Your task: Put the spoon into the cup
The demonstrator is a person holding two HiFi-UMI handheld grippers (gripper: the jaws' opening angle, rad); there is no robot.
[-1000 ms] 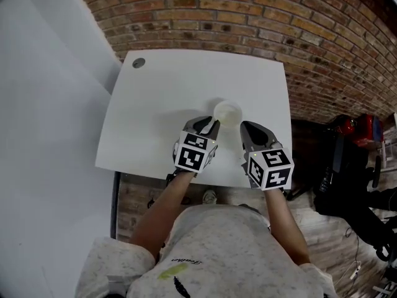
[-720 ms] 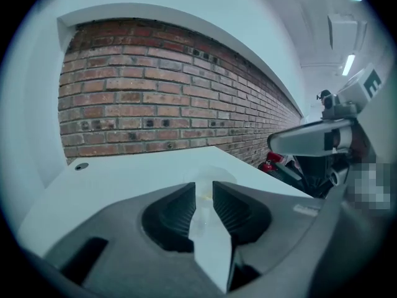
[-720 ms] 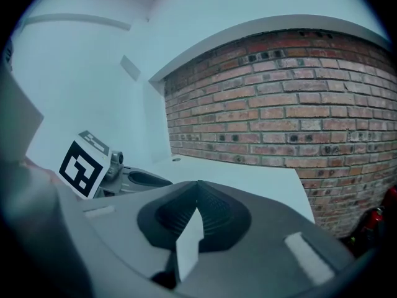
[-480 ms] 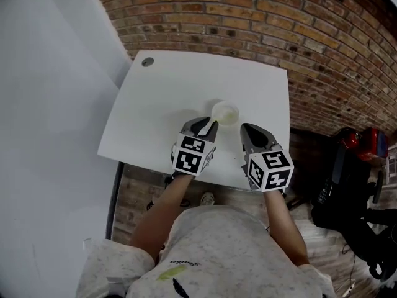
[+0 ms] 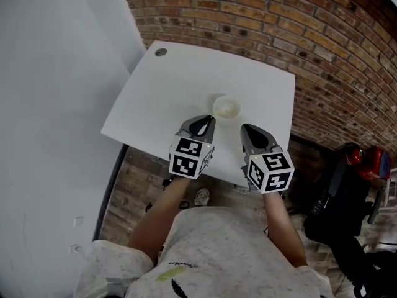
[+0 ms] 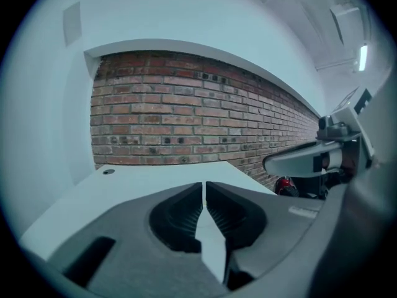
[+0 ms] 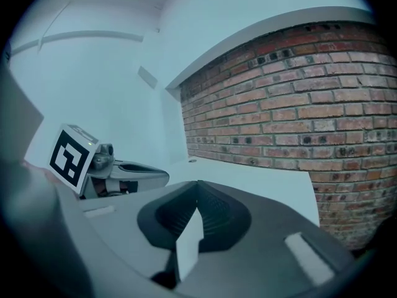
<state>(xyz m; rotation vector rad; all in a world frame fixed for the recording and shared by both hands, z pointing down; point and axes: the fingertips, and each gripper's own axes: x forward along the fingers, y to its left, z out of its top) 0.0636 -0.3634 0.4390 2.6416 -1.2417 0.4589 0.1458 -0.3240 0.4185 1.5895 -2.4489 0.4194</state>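
Note:
A small white cup stands upright on the white table, towards its near edge. My left gripper hovers just left of and nearer than the cup, its jaws shut with nothing between them. My right gripper is to the right of the cup, also shut and empty. Neither touches the cup. I cannot make out a spoon; the cup's inside is too small to read.
A round grommet hole sits at the table's far left corner. A brick wall runs behind the table. A red object and dark gear lie on the floor at the right. A pale wall stands on the left.
The head view has swung, so the table sits further right in the picture. Both grippers stay shut and hold about the same places beside the cup.

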